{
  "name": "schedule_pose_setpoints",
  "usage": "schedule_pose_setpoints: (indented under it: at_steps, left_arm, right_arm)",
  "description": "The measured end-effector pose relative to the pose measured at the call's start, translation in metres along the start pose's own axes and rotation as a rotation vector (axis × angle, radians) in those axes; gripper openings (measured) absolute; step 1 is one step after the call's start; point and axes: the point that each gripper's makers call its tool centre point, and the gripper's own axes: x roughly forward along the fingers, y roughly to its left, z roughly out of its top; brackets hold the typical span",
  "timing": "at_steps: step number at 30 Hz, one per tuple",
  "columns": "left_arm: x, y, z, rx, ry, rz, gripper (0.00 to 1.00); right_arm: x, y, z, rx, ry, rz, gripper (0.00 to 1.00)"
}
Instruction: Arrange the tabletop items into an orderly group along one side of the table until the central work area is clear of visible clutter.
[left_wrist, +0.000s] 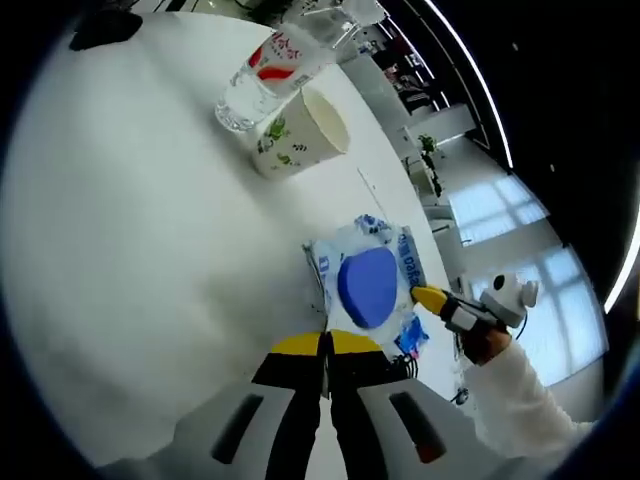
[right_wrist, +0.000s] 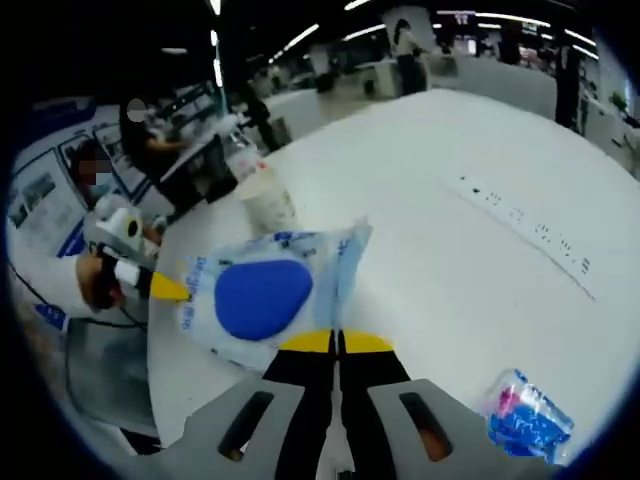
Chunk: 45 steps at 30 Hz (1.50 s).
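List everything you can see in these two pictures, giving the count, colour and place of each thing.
table: one, white, under everything
water bottle: one, clear with a red label, lying at the far end beside the cup
paper cup: one, white with green print, on its side against the bottle
large packet: one, clear with a blue oval, between the two grippers
small packet: one, blue and pink, on the table right of the right gripper
dark object: one, black, far edge, too blurred to name
left gripper: yellow tips, shut at the large packet's edge
right gripper: yellow tips, shut at its other edge
hand: one, holding the right gripper
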Motion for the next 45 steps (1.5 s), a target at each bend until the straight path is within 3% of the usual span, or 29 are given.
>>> schedule_pose_setpoints:
  at_steps: [2, 5, 7, 11, 14, 20, 24, 27, 30, 35, 42, 45]
  left_arm:
    - [-0.006, -0.011, 0.007, 0.105, -0.011, -0.022, 0.00]
    - [-0.014, -0.026, 0.014, 0.155, -0.015, -0.057, 0.00]
    - [-0.021, -0.036, 0.019, 0.224, -0.013, -0.068, 0.00]
    - [-0.025, -0.050, 0.021, 0.363, 0.003, -0.053, 0.00]
    - [-0.027, -0.063, 0.022, 0.451, 0.011, -0.054, 0.00]
    - [-0.020, -0.081, 0.026, 0.513, 0.017, -0.064, 0.00]
    - [-0.014, -0.087, 0.021, 0.555, 0.047, -0.066, 0.00]
    - [-0.009, -0.090, 0.023, 0.581, 0.051, -0.052, 0.00]
    - [-0.003, -0.091, 0.027, 0.588, 0.048, -0.042, 0.00]
    - [0.007, -0.083, 0.035, 0.560, 0.028, 0.015, 0.00]
    - [0.028, -0.060, 0.048, 0.599, 0.026, 0.114, 0.00]
    - [0.037, -0.056, 0.054, 0.602, 0.022, 0.126, 0.00]
  right_arm:
    - [-0.016, 0.012, 0.001, 0.072, -0.063, 0.001, 0.00]
    - [-0.038, 0.025, -0.003, 0.149, -0.123, -0.016, 0.00]
    - [-0.050, 0.038, -0.011, 0.149, -0.124, -0.015, 0.00]
    - [-0.071, 0.063, -0.017, 0.257, -0.214, -0.036, 0.00]
    - [-0.079, 0.074, -0.029, 0.287, -0.231, -0.058, 0.00]
    - [-0.090, 0.089, -0.049, 0.474, -0.333, -0.088, 0.00]
    - [-0.096, 0.085, -0.054, 0.489, -0.347, -0.118, 0.00]
    - [-0.100, 0.078, -0.048, 0.528, -0.384, -0.118, 0.00]
    - [-0.098, 0.075, -0.043, 0.513, -0.376, -0.131, 0.00]
    - [-0.088, 0.065, -0.038, 0.492, -0.368, -0.157, 0.00]
    - [-0.066, 0.052, -0.031, 0.513, -0.374, -0.169, 0.00]
    - [-0.055, 0.045, -0.032, 0.528, -0.363, -0.188, 0.00]
